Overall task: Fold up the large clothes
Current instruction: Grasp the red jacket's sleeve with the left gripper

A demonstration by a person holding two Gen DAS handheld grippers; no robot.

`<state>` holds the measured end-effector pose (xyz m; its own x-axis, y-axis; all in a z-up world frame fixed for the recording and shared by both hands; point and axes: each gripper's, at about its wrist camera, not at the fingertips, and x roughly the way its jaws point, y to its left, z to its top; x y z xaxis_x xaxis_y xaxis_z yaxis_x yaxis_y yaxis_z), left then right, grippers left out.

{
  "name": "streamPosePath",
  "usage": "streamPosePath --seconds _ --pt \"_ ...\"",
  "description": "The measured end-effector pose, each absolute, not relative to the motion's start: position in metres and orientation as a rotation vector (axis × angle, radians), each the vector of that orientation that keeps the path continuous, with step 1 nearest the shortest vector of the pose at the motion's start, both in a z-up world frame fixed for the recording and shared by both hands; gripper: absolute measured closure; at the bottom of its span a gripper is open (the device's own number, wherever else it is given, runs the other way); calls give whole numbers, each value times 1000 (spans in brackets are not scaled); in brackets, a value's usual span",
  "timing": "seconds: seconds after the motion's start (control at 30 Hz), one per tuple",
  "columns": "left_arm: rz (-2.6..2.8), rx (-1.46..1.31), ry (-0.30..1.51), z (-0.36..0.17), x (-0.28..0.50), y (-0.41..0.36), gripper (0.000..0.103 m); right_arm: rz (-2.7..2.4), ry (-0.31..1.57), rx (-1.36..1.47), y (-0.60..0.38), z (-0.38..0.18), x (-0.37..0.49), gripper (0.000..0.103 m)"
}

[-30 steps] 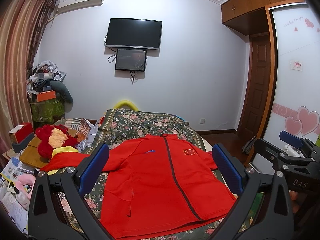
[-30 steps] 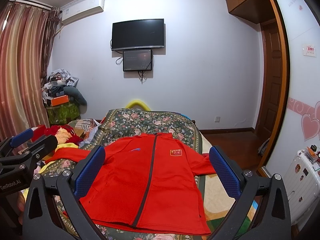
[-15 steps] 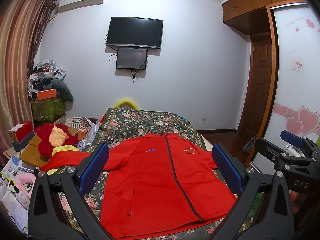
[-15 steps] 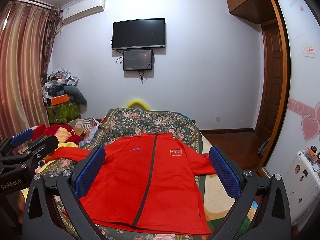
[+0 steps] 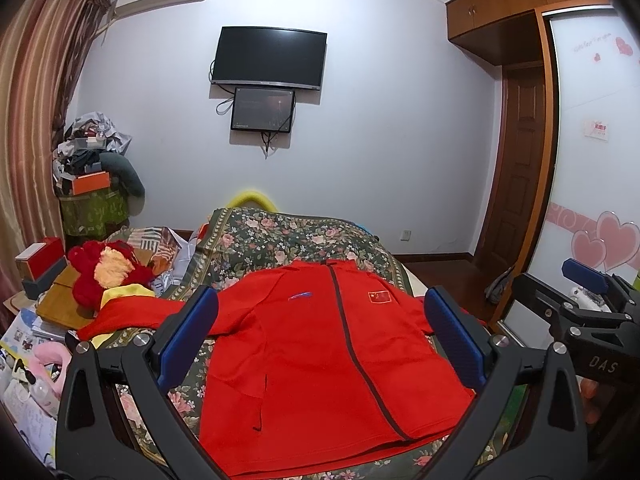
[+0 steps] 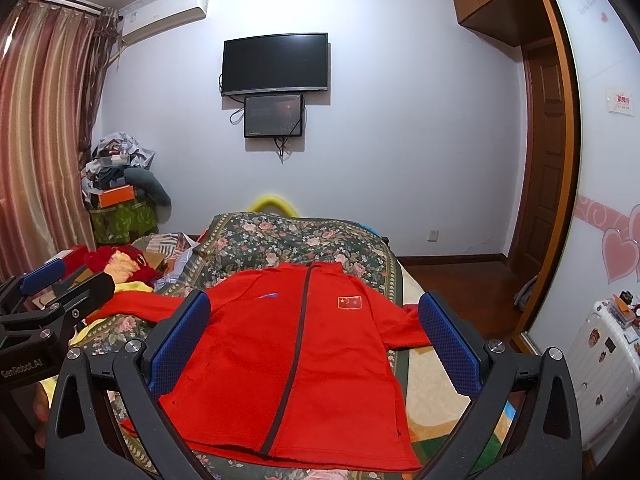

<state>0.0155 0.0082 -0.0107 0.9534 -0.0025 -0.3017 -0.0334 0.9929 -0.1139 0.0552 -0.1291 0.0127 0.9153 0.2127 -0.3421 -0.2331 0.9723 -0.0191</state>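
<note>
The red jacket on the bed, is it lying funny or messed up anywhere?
Mostly neat: the red jacket lies flat on the flowery bedspread, zipped shut. One sleeve stretches off the bed's edge onto the clutter beside it, so that part looks askew. Nothing looks torn or spilled.

I see the jacket (image 5: 320, 360) lying flat on the bed (image 5: 280, 236), a television (image 5: 268, 58) on the wall behind, and a wardrobe (image 5: 592, 160) to the right.
</note>
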Motion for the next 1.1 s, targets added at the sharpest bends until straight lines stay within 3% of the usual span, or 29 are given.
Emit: streamPosePath --seconds 0.5,0.8,1.1 --pt "82 -150 370 -35 58 52 0 215 455 -64 -127 -12 96 0" --pt "266 -207 431 -68 103 130 0 204 542 -89 -116 -36 143 0" --pt "361 -335 604 -141 145 237 0 232 703 -112 -97 -77 210 0"
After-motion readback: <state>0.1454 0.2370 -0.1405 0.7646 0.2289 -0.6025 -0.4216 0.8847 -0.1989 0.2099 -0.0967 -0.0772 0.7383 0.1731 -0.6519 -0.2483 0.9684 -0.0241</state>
